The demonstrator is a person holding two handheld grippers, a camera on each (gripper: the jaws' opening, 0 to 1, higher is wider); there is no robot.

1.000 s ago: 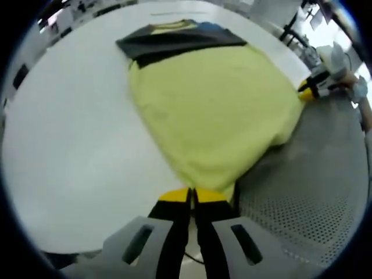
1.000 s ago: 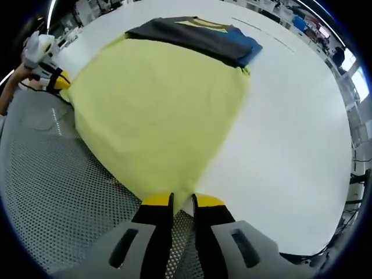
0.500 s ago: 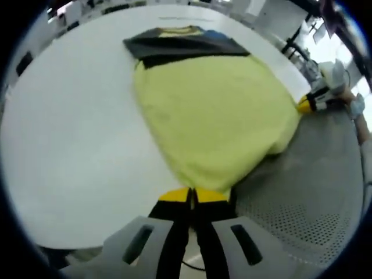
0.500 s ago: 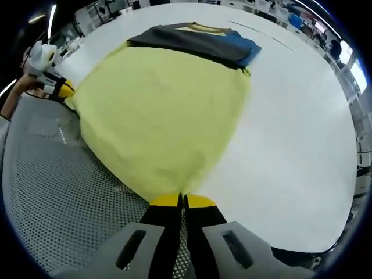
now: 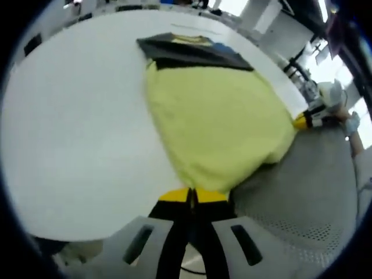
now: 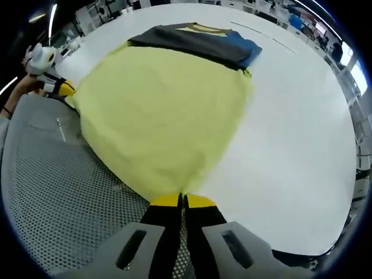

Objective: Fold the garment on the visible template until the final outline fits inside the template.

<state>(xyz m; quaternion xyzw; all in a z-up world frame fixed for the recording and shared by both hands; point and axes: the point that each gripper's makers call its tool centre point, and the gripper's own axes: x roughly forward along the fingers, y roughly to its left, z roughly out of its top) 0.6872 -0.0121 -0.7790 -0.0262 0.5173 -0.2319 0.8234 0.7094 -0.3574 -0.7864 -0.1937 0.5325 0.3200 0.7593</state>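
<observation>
A yellow garment [image 5: 221, 122] lies spread on the white table [image 5: 75, 133], its near edge reaching onto a grey perforated mat [image 5: 302, 192]. My left gripper [image 5: 192, 195] is shut on the garment's near corner. My right gripper [image 6: 181, 199] is shut on the other near corner of the yellow garment [image 6: 157, 110], where it meets the mat [image 6: 52, 174]. Each gripper also shows in the other's view: the right gripper [image 5: 305, 120] at the garment's right corner, the left gripper [image 6: 61, 88] at its left corner.
A folded dark grey garment [image 5: 186, 49] with yellow and blue cloth under it lies at the yellow garment's far end, seen again as the dark garment [image 6: 192, 36]. Bare white table [image 6: 290, 128] stretches to the side. A person's hand [image 5: 349, 119] holds the right gripper.
My right gripper's jaws, slightly apart a second ago, have shut on the garment corner. The left gripper view has shifted a little; the left gripper stays shut on its corner.
</observation>
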